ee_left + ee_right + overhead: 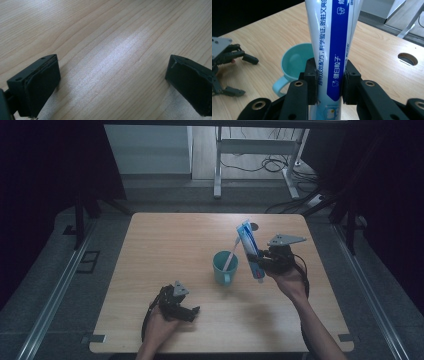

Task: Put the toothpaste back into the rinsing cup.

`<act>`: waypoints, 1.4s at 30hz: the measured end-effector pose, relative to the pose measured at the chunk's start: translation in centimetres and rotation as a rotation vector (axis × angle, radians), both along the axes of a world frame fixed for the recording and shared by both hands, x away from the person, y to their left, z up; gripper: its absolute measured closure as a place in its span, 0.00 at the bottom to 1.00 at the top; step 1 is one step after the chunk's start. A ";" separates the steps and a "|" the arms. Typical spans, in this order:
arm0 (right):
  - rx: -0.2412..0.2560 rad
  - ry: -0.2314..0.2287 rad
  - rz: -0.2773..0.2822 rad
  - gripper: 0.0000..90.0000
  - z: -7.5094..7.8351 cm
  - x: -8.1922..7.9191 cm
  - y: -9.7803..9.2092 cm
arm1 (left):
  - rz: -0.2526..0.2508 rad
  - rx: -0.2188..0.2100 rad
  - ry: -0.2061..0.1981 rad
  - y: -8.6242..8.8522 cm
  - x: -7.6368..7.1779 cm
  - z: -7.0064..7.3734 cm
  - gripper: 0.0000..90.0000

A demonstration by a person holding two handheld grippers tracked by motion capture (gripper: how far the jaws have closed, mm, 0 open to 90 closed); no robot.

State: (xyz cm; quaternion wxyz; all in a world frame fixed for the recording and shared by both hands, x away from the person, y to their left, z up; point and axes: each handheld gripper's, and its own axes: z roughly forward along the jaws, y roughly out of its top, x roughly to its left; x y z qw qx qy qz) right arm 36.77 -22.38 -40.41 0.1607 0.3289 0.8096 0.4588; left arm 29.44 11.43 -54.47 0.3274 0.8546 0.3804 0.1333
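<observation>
**Toothpaste in hand, not yet in the cup**

Right gripper (329, 83) has its jaws clamped on the toothpaste tube (329, 50), gripping approx mid-body, w/ the blue-and-white print running up between the pads. In the high view the tube (249, 247) is held in the air, tilted, just right of the teal cup (224, 268) and above the table (165, 250). Not touching the cup as far as I can tell.

Cup stands upright near table centre, handle toward the person, w/ a toothbrush (231, 255) already leaning inside it. So the brush part looks done.

Left gripper (176, 306) rests low on the table near the front edge, well apart from the cup; jaws spread wide, nothing between them, bare wood in the left gripper view.

Judgement: pick-up done, tube carried next to the cup. Left to do, probably: bring it over the rim, lower it in beside the brush, release. Roughly halfway thru.
</observation>
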 end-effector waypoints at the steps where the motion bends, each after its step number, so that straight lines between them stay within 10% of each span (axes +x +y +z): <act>1: 0.000 0.000 0.000 0.78 0.0 0.0 0.0 | 0.000 0.000 0.000 0.0 0.0 0.0 0.00; 42: 0.069 -0.045 0.005 0.78 2.5 2.6 4.8 | 0.000 0.000 0.000 0.0 0.0 0.0 0.00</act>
